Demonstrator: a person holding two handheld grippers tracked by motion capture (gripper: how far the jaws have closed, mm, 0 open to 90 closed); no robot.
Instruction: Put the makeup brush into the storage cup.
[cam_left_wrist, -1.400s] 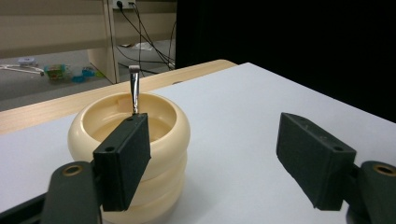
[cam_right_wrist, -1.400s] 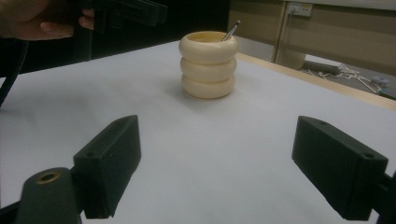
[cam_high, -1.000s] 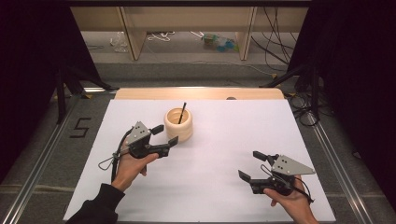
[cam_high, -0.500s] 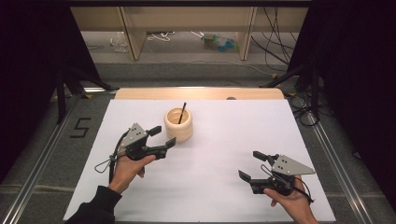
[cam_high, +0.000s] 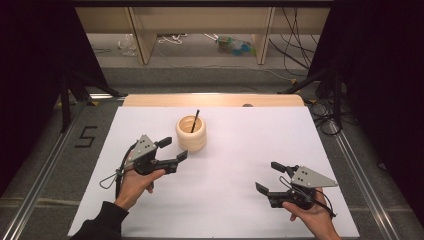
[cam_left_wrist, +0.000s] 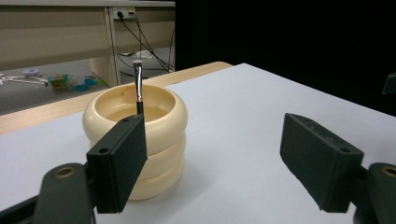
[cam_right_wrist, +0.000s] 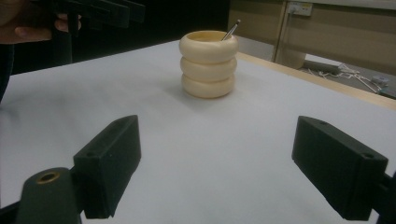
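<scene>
So my left gripper (cam_high: 174, 150) sits just beside the cream ribbed holder (cam_high: 191, 133), jaws wide with nothing between them, having just opened further. The brush (cam_left_wrist: 138, 87) stands in it, handle down, bristles up, tilted slightly. My right gripper (cam_high: 269, 179) hangs open too, well apart.

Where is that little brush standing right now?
The brush stands tilted inside the cream ringed holder, left of centre toward the far side of the white table in the high view, just beyond the open left hand-held gripper.

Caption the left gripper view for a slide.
Open left tongs face a cream ribbed holder with a brush standing inside.
</scene>
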